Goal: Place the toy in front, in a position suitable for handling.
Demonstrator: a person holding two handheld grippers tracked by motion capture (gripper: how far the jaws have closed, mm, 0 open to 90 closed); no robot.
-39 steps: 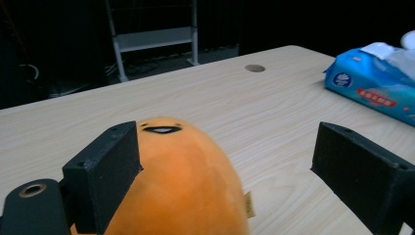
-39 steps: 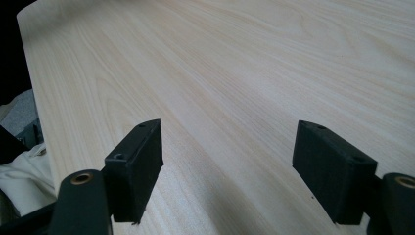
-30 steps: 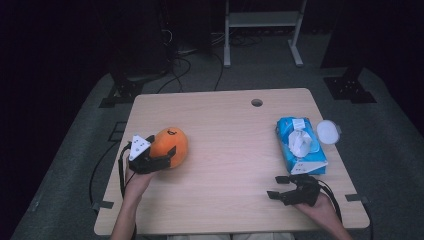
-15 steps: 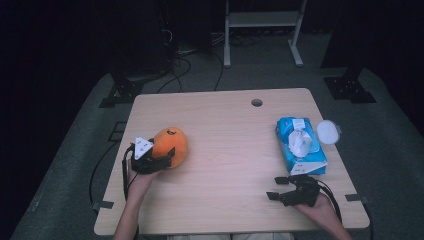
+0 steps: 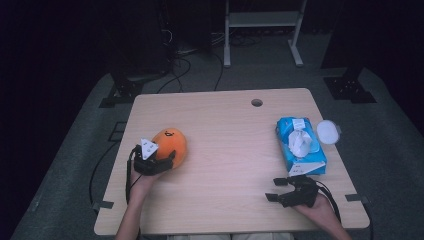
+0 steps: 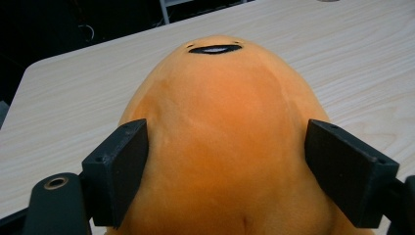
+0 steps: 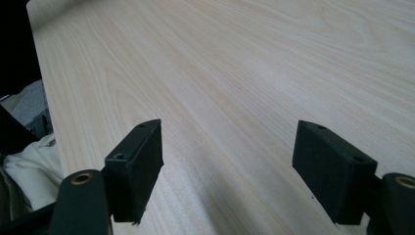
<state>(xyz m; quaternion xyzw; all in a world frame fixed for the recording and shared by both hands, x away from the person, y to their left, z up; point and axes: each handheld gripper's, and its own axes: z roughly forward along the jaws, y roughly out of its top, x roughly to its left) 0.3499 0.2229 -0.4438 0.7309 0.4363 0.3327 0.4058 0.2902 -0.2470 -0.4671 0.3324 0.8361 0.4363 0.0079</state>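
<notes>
Left gripper view shows the orange plush toy between the left gripper's jaws, which have just been closing onto its flanks, so squeeze evenly and low on the body, while the right gripper rests wide and empty over the table.

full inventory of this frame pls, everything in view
plush toy: 1, orange with a small black mouth, left part of table, between the left gripper's jaws
wipes pack: 1, blue with a white sheet poking out, right part of table
round lid: 1, white, at the right table edge beside the wipes pack
table: 1, light wood, round hole near the far edge
white frame: 1, on the floor beyond the table
left gripper: 1, black, jaws have just been closing, pads against the plush toy's sides
right gripper: 1, black, jaws open over bare table
</notes>
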